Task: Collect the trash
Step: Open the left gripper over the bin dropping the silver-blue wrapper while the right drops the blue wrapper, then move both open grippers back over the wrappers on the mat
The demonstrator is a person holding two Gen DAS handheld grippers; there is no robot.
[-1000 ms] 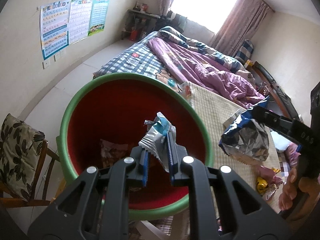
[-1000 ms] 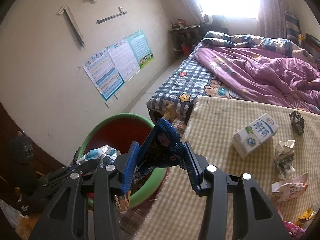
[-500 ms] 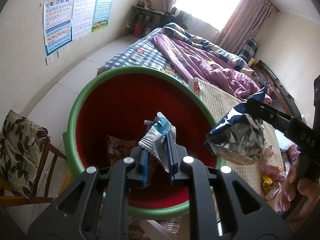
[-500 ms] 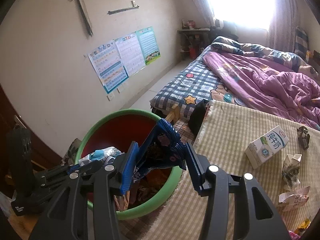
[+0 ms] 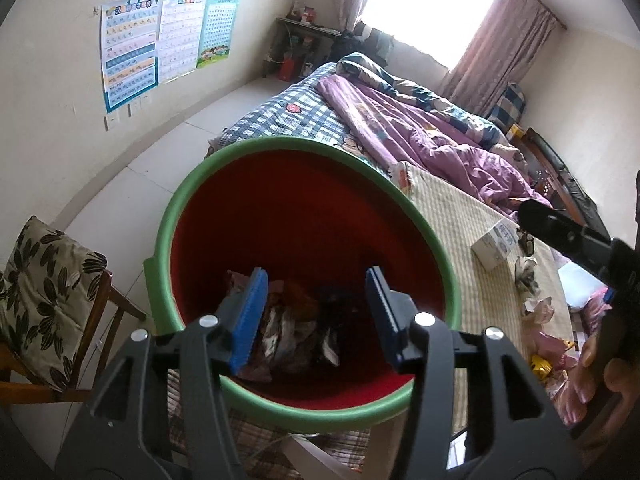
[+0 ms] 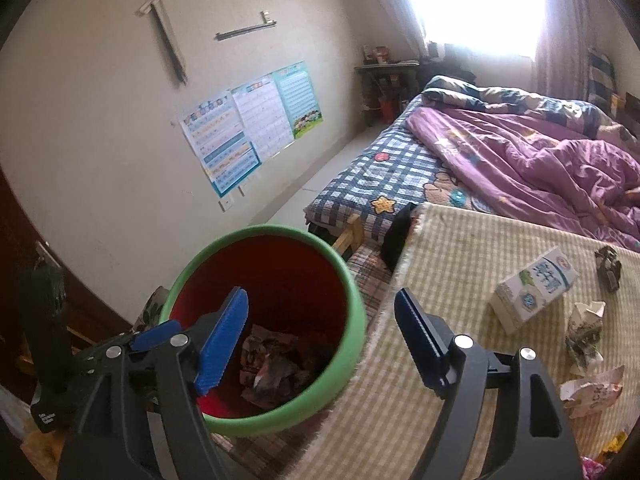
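Note:
A round bin [image 5: 280,144] [image 6: 352,344], green outside and red inside, stands beside the bed's mat. Crumpled wrappers [image 5: 296,332] [image 6: 276,368] lie in a heap on its bottom. My left gripper [image 5: 316,312] hangs over the bin's mouth, its jaws opening with nothing between them. My right gripper [image 6: 320,336] hovers over the bin's right rim, jaws opening and empty too. On the mat lie a milk carton [image 6: 534,288] [image 5: 494,246] and more crumpled wrappers [image 6: 584,332].
The straw mat [image 6: 460,264] covers the bed's near end, a purple quilt [image 6: 540,156] behind it. A chair with a leaf-print cushion [image 5: 44,296] stands left of the bin. A person's hand [image 5: 604,364] holds the right gripper's handle.
Both grippers let go over the bin: the silver-blue wrapper left my left jaws, the blue foil bag left my right jaws. Both pairs of jaws stand much wider.

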